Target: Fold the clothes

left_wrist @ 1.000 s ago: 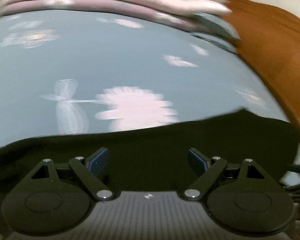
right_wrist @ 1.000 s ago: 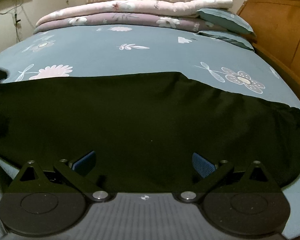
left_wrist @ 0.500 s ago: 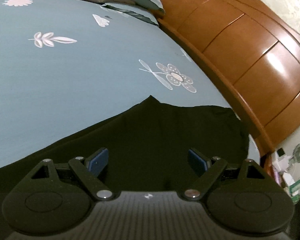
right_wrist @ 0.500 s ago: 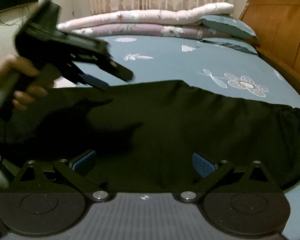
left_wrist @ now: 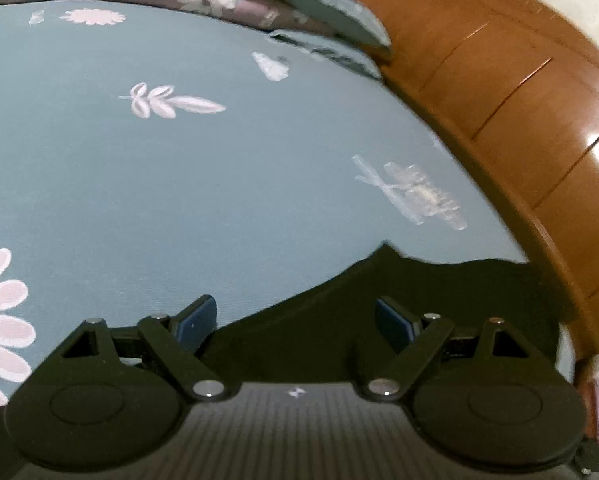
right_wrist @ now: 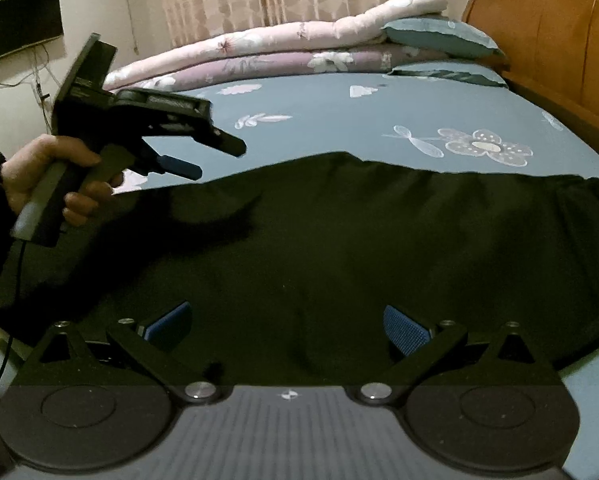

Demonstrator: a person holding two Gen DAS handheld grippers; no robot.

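- The black garment (right_wrist: 359, 248) lay spread flat on the blue floral bed sheet (right_wrist: 331, 120).
- The right gripper (right_wrist: 287, 320) hovered over it, jaws spread and empty.
- At its ten o'clock, a hand (right_wrist: 47, 176) held the left gripper (left_wrist: 295, 318), jaws spread, above the garment's far edge.

A plain black garment (right_wrist: 359, 248) fills the lower middle of the right wrist view, lying on a grey-blue bed sheet (right_wrist: 339, 120) printed with white and pale pink flowers and leaves. At the upper centre are folded pink and mauve floral quilts (right_wrist: 283, 52), with an orange-brown wooden headboard (right_wrist: 559, 32) at upper right. Both tools are black with blue pads (right_wrist: 403, 326).
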